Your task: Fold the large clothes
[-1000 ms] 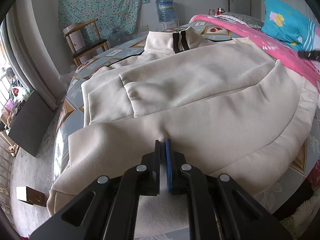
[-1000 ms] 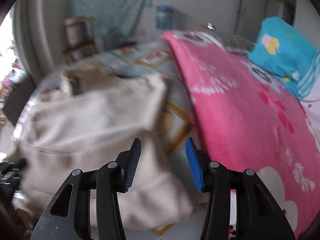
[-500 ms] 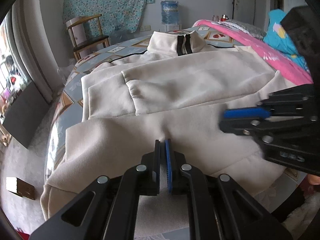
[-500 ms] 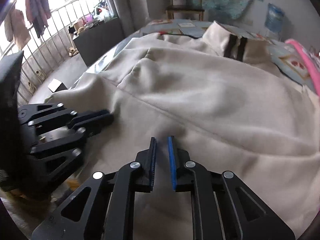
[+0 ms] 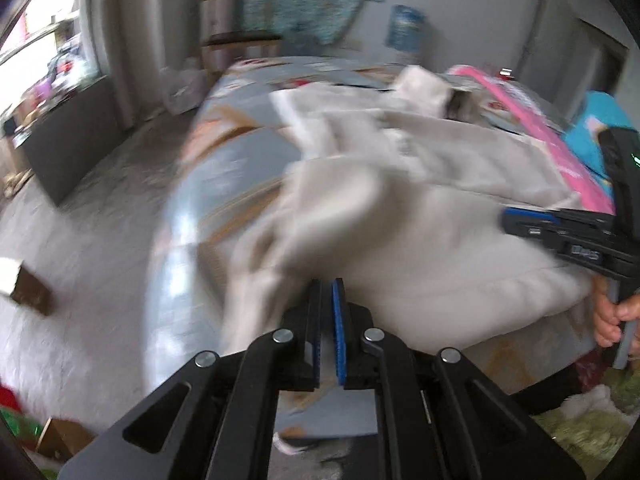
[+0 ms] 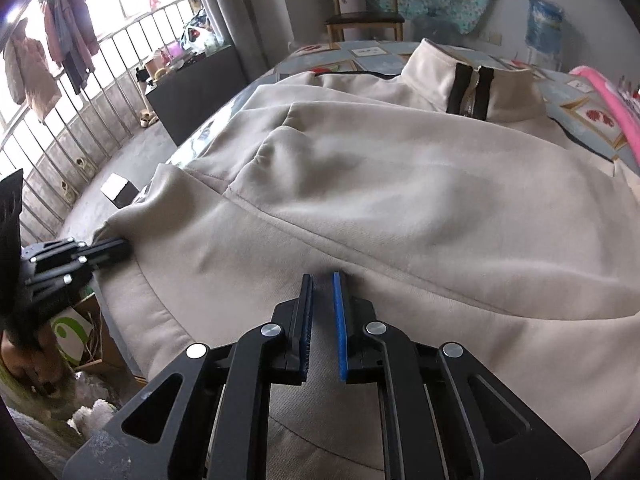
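A cream zip-neck sweatshirt lies spread across a bed covered with a patterned sheet, its stand-up collar with the dark zipper tape at the far end and its hem toward the cameras.

The right gripper has its jaws drawn to a narrow gap, with a fold of the cream hem fabric pinched between the black pad and the blue pad; the cloth runs straight down between the fingers toward the camera. In the left wrist view the same tool enters from the right edge, its fingers lying against the sweatshirt's near edge (a bare hand grips its handle below).

The left gripper also shows only a slim gap between its pads. That view is badly motion-blurred: bunched cream fabric sits just at its fingertips, but whether the cloth is caught between them I cannot tell. In the right wrist view this gripper's fingertips touch the sweatshirt's left corner at the bed's edge.

A pink blanket lies along the far side of the bed, and a wooden chair stands by the wall.
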`<act>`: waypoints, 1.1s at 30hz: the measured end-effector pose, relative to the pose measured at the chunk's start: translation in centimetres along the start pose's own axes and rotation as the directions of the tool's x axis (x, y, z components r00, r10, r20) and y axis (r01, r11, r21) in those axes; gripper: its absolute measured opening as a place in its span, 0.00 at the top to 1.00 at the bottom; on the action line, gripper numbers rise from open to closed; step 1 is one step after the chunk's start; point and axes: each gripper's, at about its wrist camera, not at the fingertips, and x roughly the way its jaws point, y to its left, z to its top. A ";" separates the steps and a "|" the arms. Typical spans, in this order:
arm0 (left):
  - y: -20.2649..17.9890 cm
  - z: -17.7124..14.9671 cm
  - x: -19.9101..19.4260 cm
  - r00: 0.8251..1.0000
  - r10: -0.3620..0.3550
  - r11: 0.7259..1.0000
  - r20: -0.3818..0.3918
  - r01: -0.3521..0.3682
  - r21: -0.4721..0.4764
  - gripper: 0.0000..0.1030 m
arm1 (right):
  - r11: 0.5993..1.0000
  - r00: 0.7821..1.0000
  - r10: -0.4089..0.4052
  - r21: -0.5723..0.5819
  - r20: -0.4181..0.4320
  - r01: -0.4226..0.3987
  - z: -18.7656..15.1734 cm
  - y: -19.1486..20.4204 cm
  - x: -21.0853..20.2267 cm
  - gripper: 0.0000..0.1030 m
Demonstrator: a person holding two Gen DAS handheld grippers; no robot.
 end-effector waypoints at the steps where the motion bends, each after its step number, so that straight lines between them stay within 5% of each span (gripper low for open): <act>1: 0.7 -0.1 -0.1 1.000 0.002 1.000 -0.003 -0.002 -0.014 0.93 | 1.000 1.000 0.001 0.000 0.000 -0.001 0.0 0.0 0.0 0.91; 5: 1.1 -0.1 -1.3 1.000 -0.011 1.000 0.004 0.011 -0.018 0.95 | 1.000 1.000 0.005 0.004 -0.001 -0.005 0.0 -0.1 0.0 0.91; 8: -0.4 0.9 -2.1 0.992 -0.109 0.994 0.061 0.108 0.018 0.95 | 1.000 1.000 -0.004 0.001 0.000 0.004 0.1 0.0 0.1 0.91; 11: -1.8 2.3 -0.1 0.988 -0.150 0.989 0.035 0.150 0.016 0.95 | 1.000 1.000 -0.008 0.003 0.001 0.008 0.1 0.1 0.2 0.91; 16: -1.0 2.8 2.9 0.991 -0.137 0.988 -0.004 0.137 -0.075 0.95 | 1.000 1.000 0.000 0.011 -0.001 0.000 0.1 -0.1 0.3 0.91; 21: 0.0 1.9 1.8 1.000 0.018 0.997 -0.007 -0.018 -0.071 0.95 | 1.000 1.000 0.003 0.017 0.000 -0.003 0.1 -0.1 0.3 0.91; 25: 0.7 1.8 0.0 1.000 0.001 0.993 0.016 0.001 -0.115 0.95 | 1.000 1.000 0.004 0.017 -0.001 -0.004 0.1 -0.1 0.2 0.91; 29: 0.4 2.8 -1.1 0.998 0.004 0.997 0.066 0.001 -0.073 0.79 | 1.000 1.000 0.003 0.017 -0.001 -0.003 0.1 -0.1 0.2 0.91; 33: 0.6 3.4 1.7 0.998 -0.006 0.999 -0.066 0.003 -0.038 0.70 | 1.000 1.000 0.002 0.015 -0.001 -0.002 0.2 -0.1 0.2 0.91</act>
